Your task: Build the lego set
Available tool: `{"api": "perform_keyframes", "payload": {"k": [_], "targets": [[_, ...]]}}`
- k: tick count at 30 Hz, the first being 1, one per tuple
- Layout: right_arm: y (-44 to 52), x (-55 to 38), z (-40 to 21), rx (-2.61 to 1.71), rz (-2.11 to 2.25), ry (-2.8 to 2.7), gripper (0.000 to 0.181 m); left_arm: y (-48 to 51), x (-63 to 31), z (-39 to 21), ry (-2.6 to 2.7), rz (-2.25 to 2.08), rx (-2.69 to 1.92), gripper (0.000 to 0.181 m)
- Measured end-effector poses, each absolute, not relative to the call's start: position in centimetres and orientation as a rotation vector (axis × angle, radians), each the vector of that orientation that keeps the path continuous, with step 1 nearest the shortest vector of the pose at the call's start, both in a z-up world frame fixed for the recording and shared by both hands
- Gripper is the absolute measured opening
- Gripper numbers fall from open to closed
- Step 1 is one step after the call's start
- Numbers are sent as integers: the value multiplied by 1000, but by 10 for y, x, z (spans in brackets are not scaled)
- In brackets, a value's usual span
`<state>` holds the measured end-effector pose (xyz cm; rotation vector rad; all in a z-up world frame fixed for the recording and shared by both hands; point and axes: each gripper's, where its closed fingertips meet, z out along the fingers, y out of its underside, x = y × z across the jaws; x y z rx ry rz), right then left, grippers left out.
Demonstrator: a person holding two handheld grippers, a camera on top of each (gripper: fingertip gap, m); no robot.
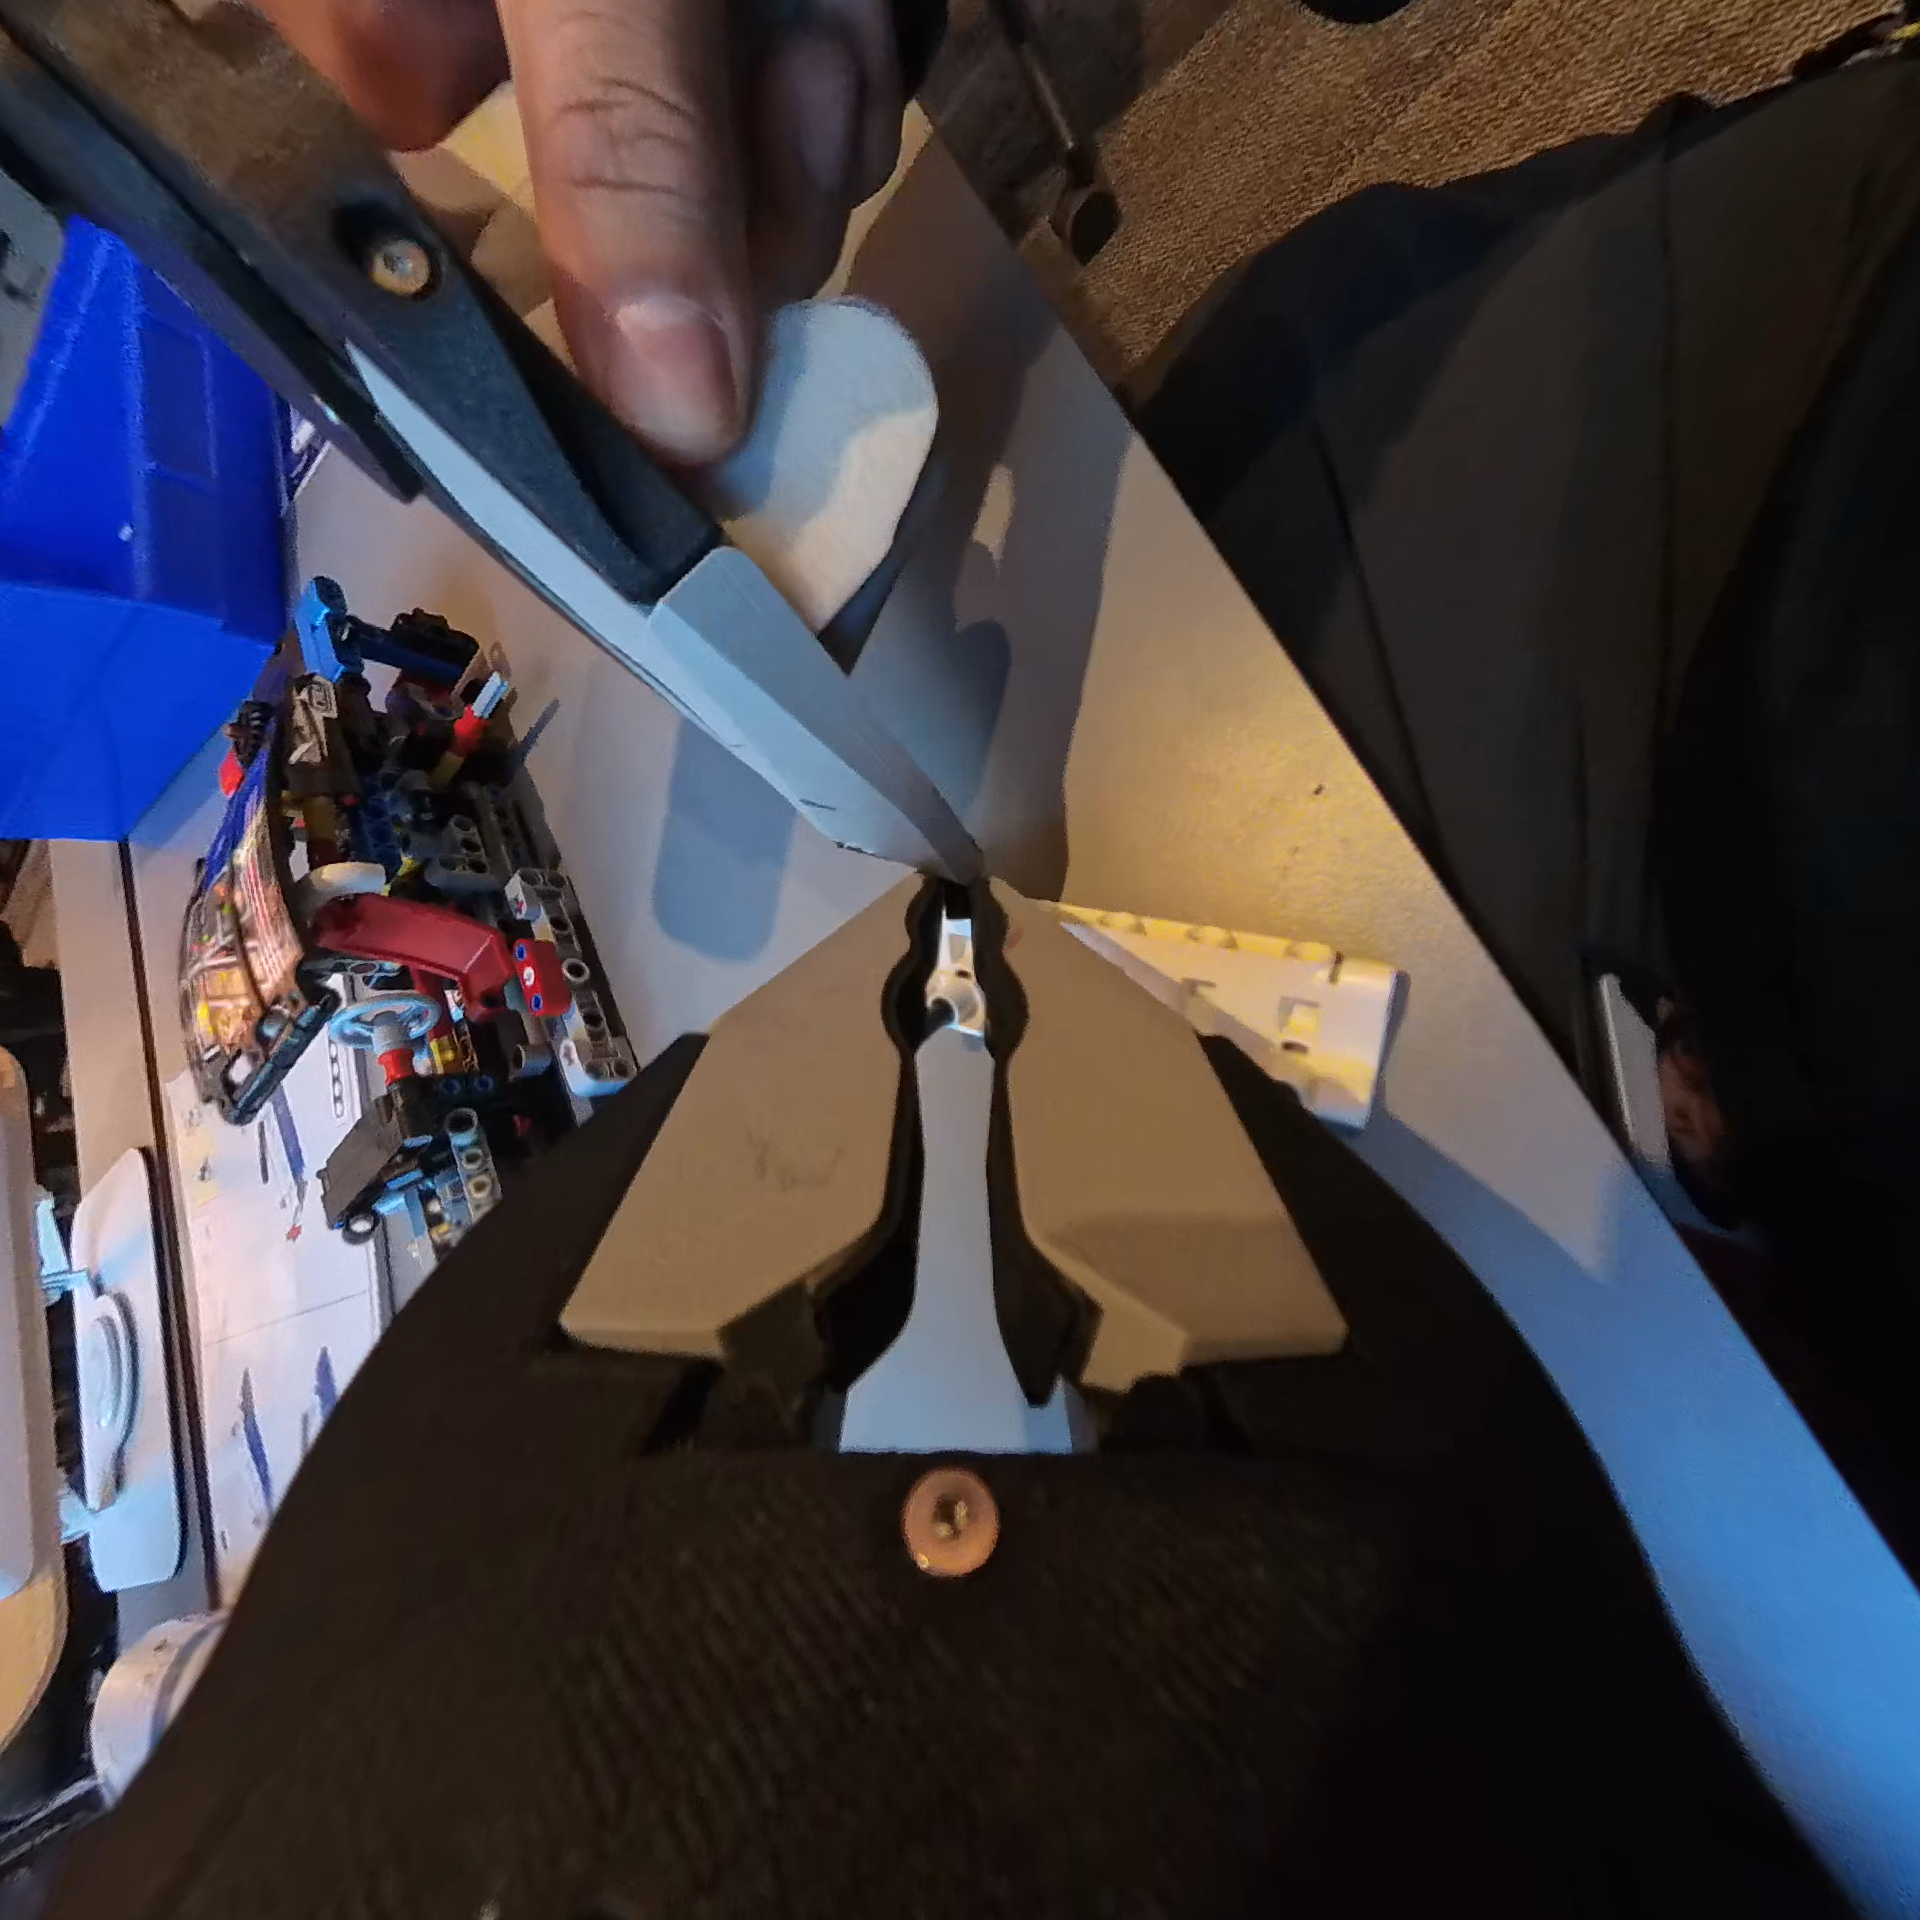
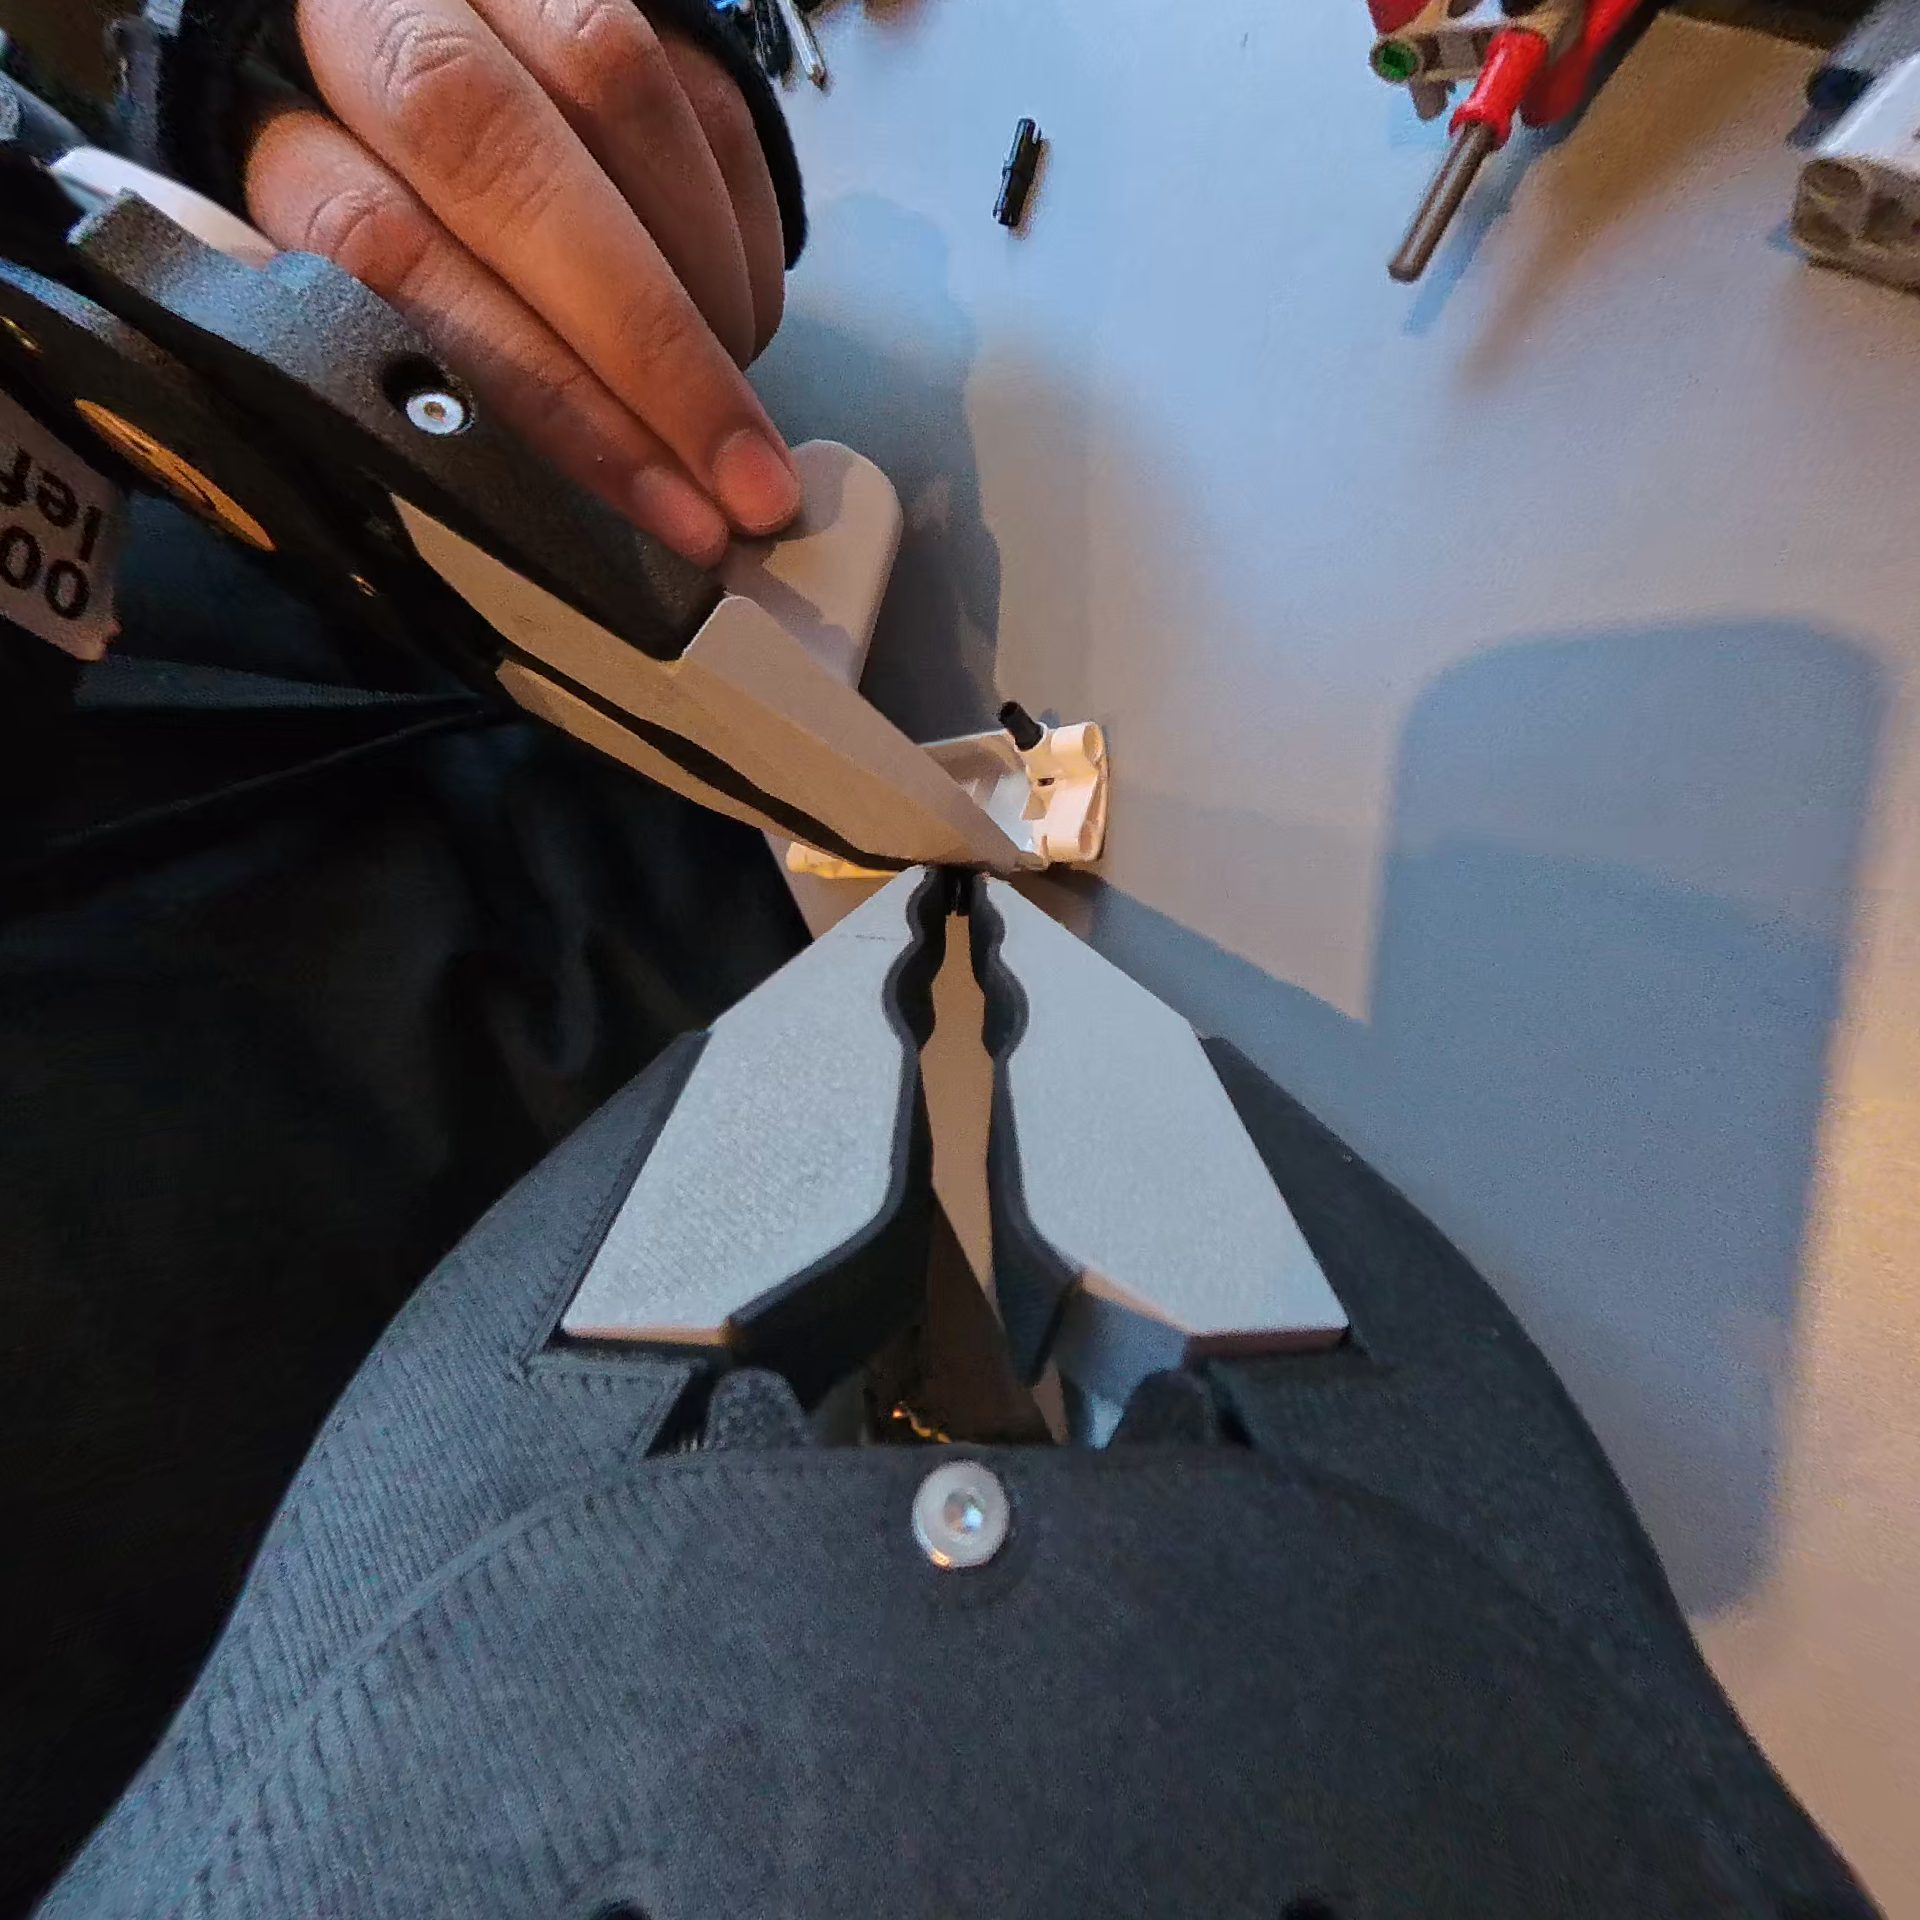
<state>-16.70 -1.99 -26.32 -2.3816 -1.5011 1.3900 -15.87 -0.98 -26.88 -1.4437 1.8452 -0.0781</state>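
At the far left of the left wrist view a bright blue plastic bin is sitting on the pale grey tabletop, and just right of it a partly built lego vehicle of black, grey, red and blue beams is lying across printed white instruction sheets. Further right, the left gripper with grey fingers in a black printed body is pinching a small white lego connector with a black pin — its fingertips are pressed against the piece. Meeting it from above is the right gripper, with a person's hand resting on its black frame. Right of the tips a large white lego panel is lying near the table edge.

In the right wrist view, a hand is gripping the left gripper as it comes in from the upper left, holding the white lego piece just off the table. The right gripper is squeezed nearly together on something thin and dark at its tips — I cannot tell what. Further right, a loose black lego pin and a red and grey axle assembly are lying on the table.
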Motion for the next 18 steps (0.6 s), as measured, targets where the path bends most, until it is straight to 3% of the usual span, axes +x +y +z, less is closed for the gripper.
{"api": "perform_keyframes", "payload": {"k": [18], "targets": [[-5,-184,-250,-1928,863,-1617,2,-5,-174,-259,1605,-542,-1768,1]]}}
